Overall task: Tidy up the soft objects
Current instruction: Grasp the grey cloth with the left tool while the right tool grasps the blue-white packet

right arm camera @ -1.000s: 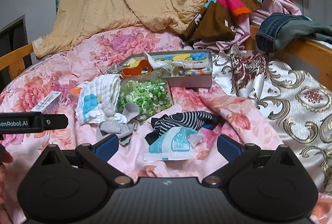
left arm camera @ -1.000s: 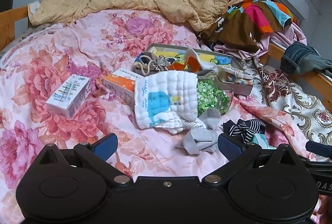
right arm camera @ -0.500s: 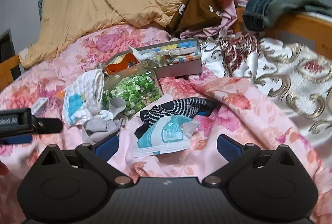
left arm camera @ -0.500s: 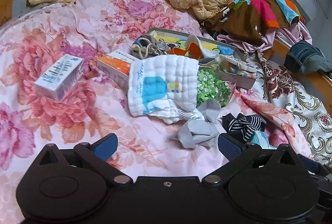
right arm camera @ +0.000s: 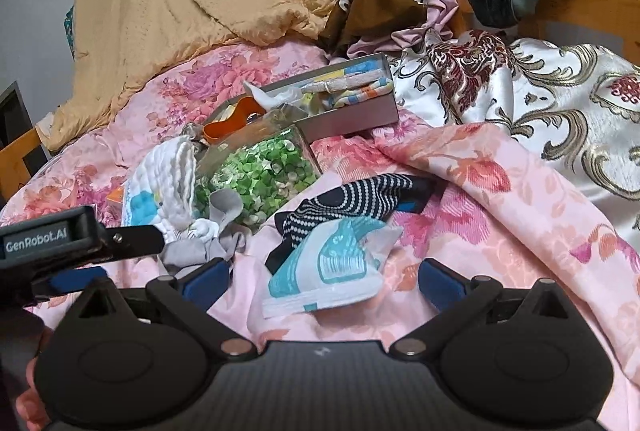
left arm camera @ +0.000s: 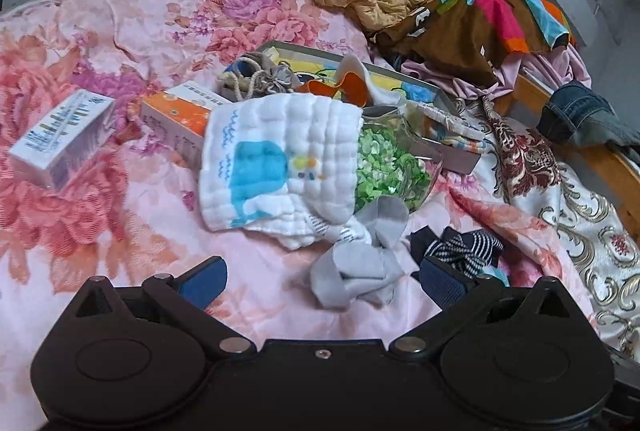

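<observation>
Both tools open, soft items not yet picked up

Clearly nothing is gripped yet. The left tool (left arm camera: 322, 281) is held low over the bed (left arm camera: 120, 223) with its jaws spread wide, and the grey sock (left arm camera: 360, 271) is framed between its pads, just in front; the wide spread is judged to be an approach for that sock. The right tool (right arm camera: 324, 281) is likewise spread and empty, with the teal-and-white packet (right arm camera: 324, 267) lying between its pads.

Landmark taken: the clear tub of green bits (left arm camera: 384, 167). The whale washcloth (left arm camera: 276, 167) is draped over the tub's left side, touching it. The grey sock is crumpled just in front of the tub, its top touching the washcloth's edge. The striped sock (right arm camera: 352, 203) lies in front and to the right of the tub, partly under the packet. Behind the tub, the shallow box (right arm camera: 352, 111) already holds some cloth, so it is judged to be the collecting place. Two cartons (left arm camera: 60, 139) are seen left of the tub.
</observation>
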`<act>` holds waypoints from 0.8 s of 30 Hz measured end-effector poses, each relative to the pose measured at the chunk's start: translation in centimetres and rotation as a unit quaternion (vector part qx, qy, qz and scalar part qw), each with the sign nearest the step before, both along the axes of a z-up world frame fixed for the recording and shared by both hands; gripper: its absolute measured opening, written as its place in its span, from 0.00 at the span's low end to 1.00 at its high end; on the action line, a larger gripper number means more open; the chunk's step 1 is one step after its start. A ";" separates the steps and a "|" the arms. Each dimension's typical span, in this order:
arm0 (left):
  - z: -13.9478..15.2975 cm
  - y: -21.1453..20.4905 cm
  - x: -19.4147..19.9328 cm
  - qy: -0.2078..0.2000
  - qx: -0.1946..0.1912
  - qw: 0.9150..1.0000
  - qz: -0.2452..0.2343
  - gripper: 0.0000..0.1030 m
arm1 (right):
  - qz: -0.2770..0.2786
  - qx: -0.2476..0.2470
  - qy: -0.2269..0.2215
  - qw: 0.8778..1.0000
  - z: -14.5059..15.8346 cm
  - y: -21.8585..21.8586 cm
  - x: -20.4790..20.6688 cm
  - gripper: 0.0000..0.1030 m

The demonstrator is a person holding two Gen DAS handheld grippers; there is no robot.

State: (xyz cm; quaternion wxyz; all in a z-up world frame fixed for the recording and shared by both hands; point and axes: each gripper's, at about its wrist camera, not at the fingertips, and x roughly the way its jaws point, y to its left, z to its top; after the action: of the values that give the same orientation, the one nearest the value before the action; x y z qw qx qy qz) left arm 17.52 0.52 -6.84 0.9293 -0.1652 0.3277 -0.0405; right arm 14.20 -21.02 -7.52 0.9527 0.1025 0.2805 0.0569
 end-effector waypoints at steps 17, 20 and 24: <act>-2.9 -0.2 3.9 0.027 -0.074 0.996 -0.032 0.96 | 0.004 -0.002 0.018 1.000 -0.8 0.7 1.6 0.69; -3.4 -0.1 4.3 0.036 -0.081 0.996 -0.030 0.89 | 0.003 0.001 0.019 1.000 -0.9 0.6 1.7 0.68; -3.7 -0.2 4.5 0.039 -0.085 0.995 -0.035 0.76 | 0.003 -0.001 0.019 1.000 -0.9 0.7 1.7 0.66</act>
State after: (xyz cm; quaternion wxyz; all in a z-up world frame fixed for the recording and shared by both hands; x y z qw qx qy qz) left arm 21.98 0.27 -10.51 0.8967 -0.2330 0.3643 -0.0941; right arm 15.89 -20.32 -8.43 0.9470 0.1019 0.2993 0.0573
